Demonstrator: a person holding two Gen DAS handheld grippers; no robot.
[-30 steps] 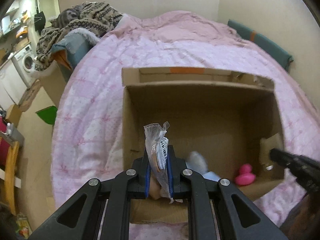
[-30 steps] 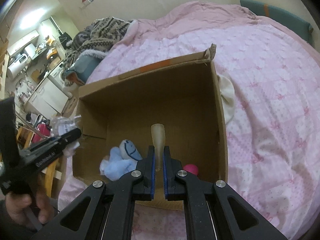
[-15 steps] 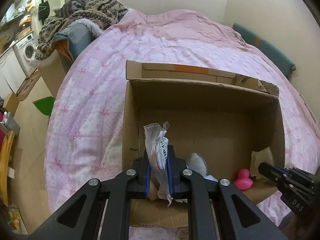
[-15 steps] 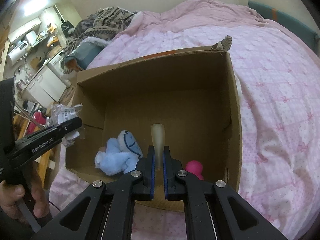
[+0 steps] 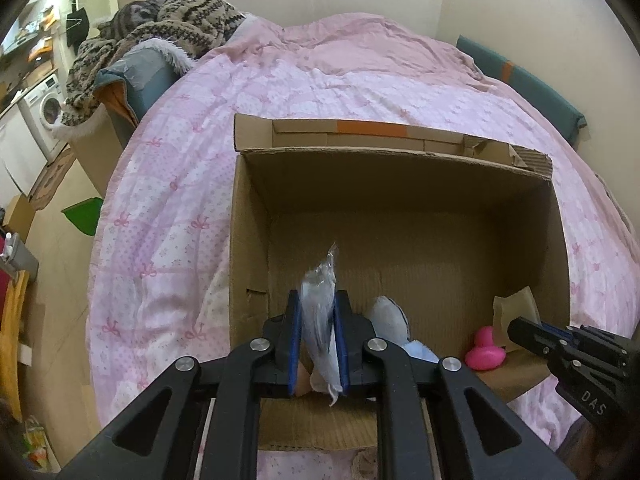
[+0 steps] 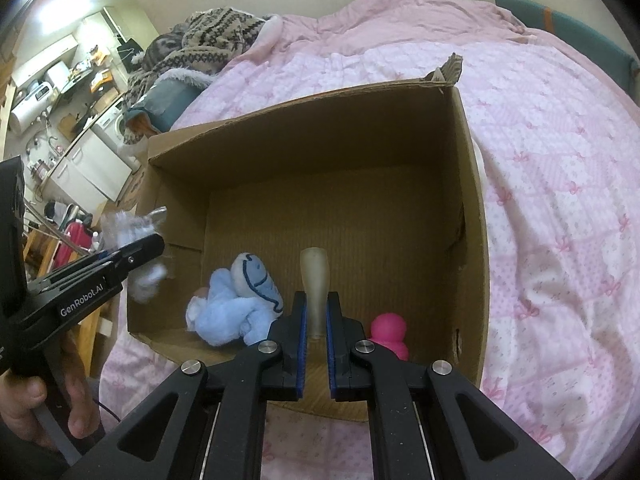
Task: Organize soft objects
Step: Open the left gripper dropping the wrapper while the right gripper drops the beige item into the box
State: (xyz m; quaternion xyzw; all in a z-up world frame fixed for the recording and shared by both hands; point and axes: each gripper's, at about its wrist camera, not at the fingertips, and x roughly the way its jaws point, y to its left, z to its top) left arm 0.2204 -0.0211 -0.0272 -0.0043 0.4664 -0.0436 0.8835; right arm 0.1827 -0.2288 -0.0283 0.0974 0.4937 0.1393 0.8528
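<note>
An open cardboard box (image 5: 248,240) (image 6: 474,216) lies on a pink bed. Inside are a light blue plush toy (image 6: 236,304) (image 5: 390,318) and a pink rubber duck (image 6: 388,334) (image 5: 484,354). My left gripper (image 5: 318,320) is shut on a clear plastic bag (image 5: 318,300) with something soft inside, over the box's near left edge; it shows blurred in the right wrist view (image 6: 136,248). My right gripper (image 6: 316,308) is shut on a translucent beige piece (image 6: 315,280) over the box's near right part, and shows in the left wrist view (image 5: 516,328).
The pink quilt (image 5: 360,92) covers the bed all around the box. A patterned knit blanket (image 5: 176,16) lies heaped at the bed's far left. A teal cushion (image 5: 520,80) runs along the right wall. A washing machine (image 5: 44,108) and floor clutter are to the left.
Both grippers moved forward over the box. The bag in my left gripper looks blurred and has shifted between the pads. The right gripper's hold is unchanged.
</note>
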